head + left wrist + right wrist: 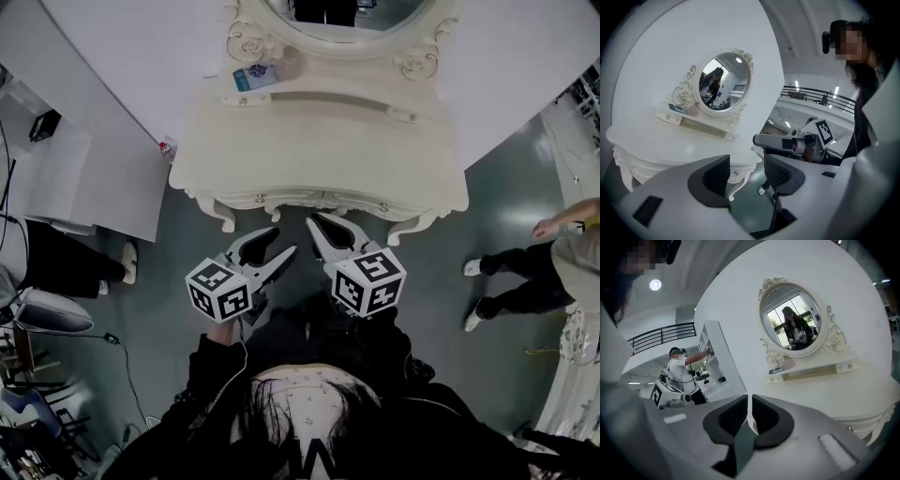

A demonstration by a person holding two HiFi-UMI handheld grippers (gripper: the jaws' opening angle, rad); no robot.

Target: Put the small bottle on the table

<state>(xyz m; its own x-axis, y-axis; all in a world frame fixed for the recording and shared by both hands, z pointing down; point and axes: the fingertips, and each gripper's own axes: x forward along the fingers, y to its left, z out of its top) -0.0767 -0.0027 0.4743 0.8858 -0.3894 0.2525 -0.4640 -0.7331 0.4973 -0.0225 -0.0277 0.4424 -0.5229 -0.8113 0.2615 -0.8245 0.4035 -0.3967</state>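
Since the small bottle (788, 362) sits on its own with nothing near it, I'd say the job hasn't really started. Big white table (319, 159) is in front of the person, with an oval mirror (792, 317) standing at its back. Right under the mirror runs a narrow shelf (820, 367).

Well out in front of the mirror, past the table's front edge, are both claws. The left claw (746, 171) has its jaws apart with nothing between them. The right claw (749, 414) has them pretty much together, just a sliver of gap, also empty.

The bottle stands on the shelf at the mirror's lower left as the person faces it. It's tucked by the carved scroll of the frame, with a blue-and-white card (774, 371) just beside it on the outer side.

What could go wrong, my guess: the bottle looks pale and tiny, so it's easy to nudge over. The right claw going in as it is would just shove it into the frame or off the shelf end. Tight spot too, so a spread claw could catch the card or the scroll. And pinched off-centre, it may squirt out on the way down.
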